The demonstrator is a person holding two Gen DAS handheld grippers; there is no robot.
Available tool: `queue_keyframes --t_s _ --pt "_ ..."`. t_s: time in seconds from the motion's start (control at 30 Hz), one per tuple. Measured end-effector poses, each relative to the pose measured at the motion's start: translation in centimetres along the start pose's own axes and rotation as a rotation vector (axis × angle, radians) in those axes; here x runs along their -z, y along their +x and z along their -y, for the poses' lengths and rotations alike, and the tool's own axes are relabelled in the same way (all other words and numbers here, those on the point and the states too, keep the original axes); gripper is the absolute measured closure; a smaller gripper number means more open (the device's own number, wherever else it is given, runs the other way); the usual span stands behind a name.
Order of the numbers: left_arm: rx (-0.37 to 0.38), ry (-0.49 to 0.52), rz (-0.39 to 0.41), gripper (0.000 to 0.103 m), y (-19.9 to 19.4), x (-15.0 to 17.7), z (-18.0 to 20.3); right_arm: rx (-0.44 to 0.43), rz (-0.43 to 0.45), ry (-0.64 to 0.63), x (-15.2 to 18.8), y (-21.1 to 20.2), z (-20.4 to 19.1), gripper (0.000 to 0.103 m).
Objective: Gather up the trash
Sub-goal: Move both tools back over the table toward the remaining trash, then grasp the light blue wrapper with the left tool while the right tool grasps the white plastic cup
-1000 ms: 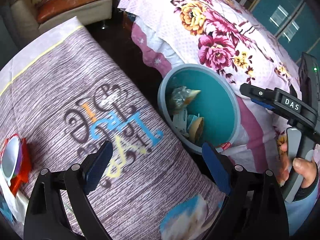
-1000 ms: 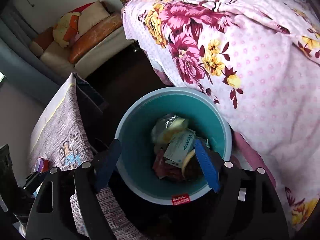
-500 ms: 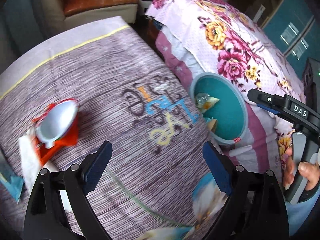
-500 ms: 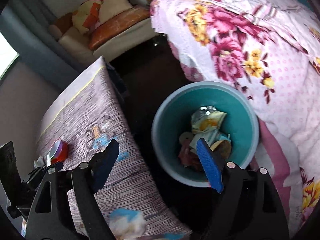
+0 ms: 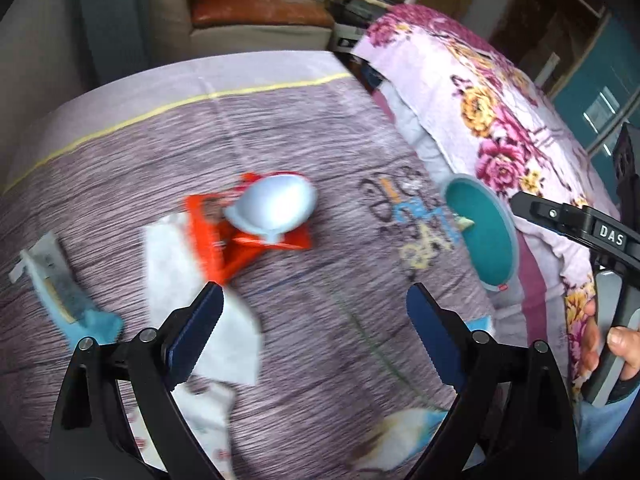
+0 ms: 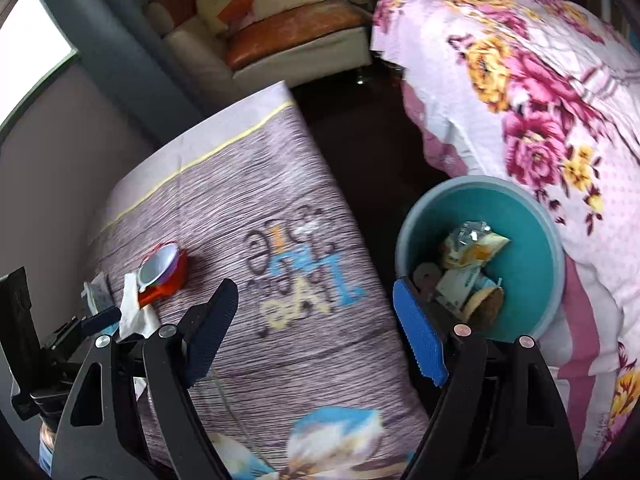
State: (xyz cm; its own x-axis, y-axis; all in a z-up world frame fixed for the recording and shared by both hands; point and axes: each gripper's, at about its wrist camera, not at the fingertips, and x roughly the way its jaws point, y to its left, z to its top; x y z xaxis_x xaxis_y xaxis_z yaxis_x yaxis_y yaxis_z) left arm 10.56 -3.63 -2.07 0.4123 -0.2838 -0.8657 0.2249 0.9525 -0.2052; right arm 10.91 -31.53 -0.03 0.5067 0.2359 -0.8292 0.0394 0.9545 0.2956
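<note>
Bed with floral cover (image 6: 540, 92) lay beyond and right of both grippers. Table under printed grey-purple cloth (image 5: 280, 128) spread beneath the left gripper (image 5: 312, 320); its fingers stood wide, nothing between them. Teal bin (image 6: 548, 256) sat on the floor between table and bed, just ahead of the right gripper's (image 6: 316, 324) right finger, wrappers inside. Right gripper fingers also wide, empty. Red wrapper with pale cup-like piece (image 5: 272, 208) lay on the cloth ahead of the left finger, white paper (image 5: 180, 272) touching it. Blue-grey scrap (image 5: 60, 288) further left. View blurred.
</note>
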Motion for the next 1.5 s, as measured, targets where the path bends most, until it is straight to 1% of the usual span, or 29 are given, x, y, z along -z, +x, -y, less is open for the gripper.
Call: queue_keyframes --t_s 0.23,0.43,0.5,0.57,0.77,0.83,0.9,0.97,1.0,1.03,1.1,1.17,1.2,1.23,1.27,1.3,1.33,1.4,1.5 --pt "-0.046 -0.098 0.028 0.01 -1.5 1.1 -5.5 -0.018 -0.041 -0.075 -0.1 1.8 -4.8 0.027" --pt "-0.095 -0.181 0.063 0.01 -2.9 2.1 -9.7 -0.032 -0.103 -0.135 -0.3 4.4 -8.9 0.027" --pt "-0.119 -0.213 0.074 0.01 -3.3 2.6 -11.1 -0.033 -0.114 -0.149 -0.4 5.1 -10.0 0.027" --pt "-0.128 -0.237 0.084 0.01 -3.7 2.9 -12.2 -0.036 -0.127 -0.165 -0.6 6.2 -11.3 0.027" --pt "-0.183 -0.329 0.127 0.01 -4.9 3.5 -16.0 -0.048 -0.166 -0.163 -1.2 9.0 -13.4 0.027" --pt "-0.198 -0.36 0.128 0.01 -4.8 3.6 -17.3 -0.046 -0.171 -0.165 -1.3 9.7 -13.8 0.027" --pt "-0.196 -0.393 0.119 0.01 -4.6 3.8 -18.5 -0.043 -0.18 -0.169 -1.3 10.6 -14.4 0.027" --pt "-0.196 -0.419 0.11 0.01 -4.2 4.0 -19.4 -0.043 -0.185 -0.18 -1.4 11.2 -14.8 0.032" --pt "-0.199 -0.427 0.106 0.01 -4.1 4.0 -19.7 -0.041 -0.191 -0.187 -1.3 11.5 -14.9 0.038" --pt "-0.202 -0.432 0.101 0.01 -3.9 4.1 -20.0 -0.043 -0.2 -0.191 -1.3 12.0 -15.2 0.041" --pt "-0.205 -0.437 0.088 0.01 -3.4 4.1 -20.3 -0.045 -0.207 -0.189 -1.2 12.6 -15.4 0.043" --pt "-0.205 -0.44 0.081 0.01 -3.2 4.1 -20.5 -0.048 -0.205 -0.192 -1.4 12.9 -15.6 0.05" --pt "-0.206 -0.443 0.077 0.01 -3.1 4.1 -20.7 -0.05 -0.201 -0.197 -1.4 13.1 -15.7 0.057" --pt "-0.208 -0.445 0.073 0.01 -2.9 4.1 -20.7 -0.054 -0.2 -0.21 -1.3 13.4 -15.8 0.067" --pt "-0.21 -0.445 0.067 0.01 -2.7 4.1 -20.8 -0.056 -0.204 -0.217 -1.2 13.5 -15.9 0.074" --pt "-0.212 -0.443 0.061 0.01 -2.5 4.1 -20.7 -0.062 -0.209 -0.228 -1.0 13.7 -16.1 0.088" --pt "-0.215 -0.441 0.058 0.01 -2.4 4.0 -20.7 -0.065 -0.2 -0.239 -0.9 13.6 -16.1 0.09" --pt "-0.229 -0.434 0.054 0.01 -2.2 4.1 -20.6 -0.059 -0.171 -0.265 -0.9 13.2 -16.3 0.093" --pt "-0.239 -0.429 0.05 0.01 -2.0 4.0 -20.5 -0.061 -0.156 -0.264 -1.1 12.6 -15.8 0.095"
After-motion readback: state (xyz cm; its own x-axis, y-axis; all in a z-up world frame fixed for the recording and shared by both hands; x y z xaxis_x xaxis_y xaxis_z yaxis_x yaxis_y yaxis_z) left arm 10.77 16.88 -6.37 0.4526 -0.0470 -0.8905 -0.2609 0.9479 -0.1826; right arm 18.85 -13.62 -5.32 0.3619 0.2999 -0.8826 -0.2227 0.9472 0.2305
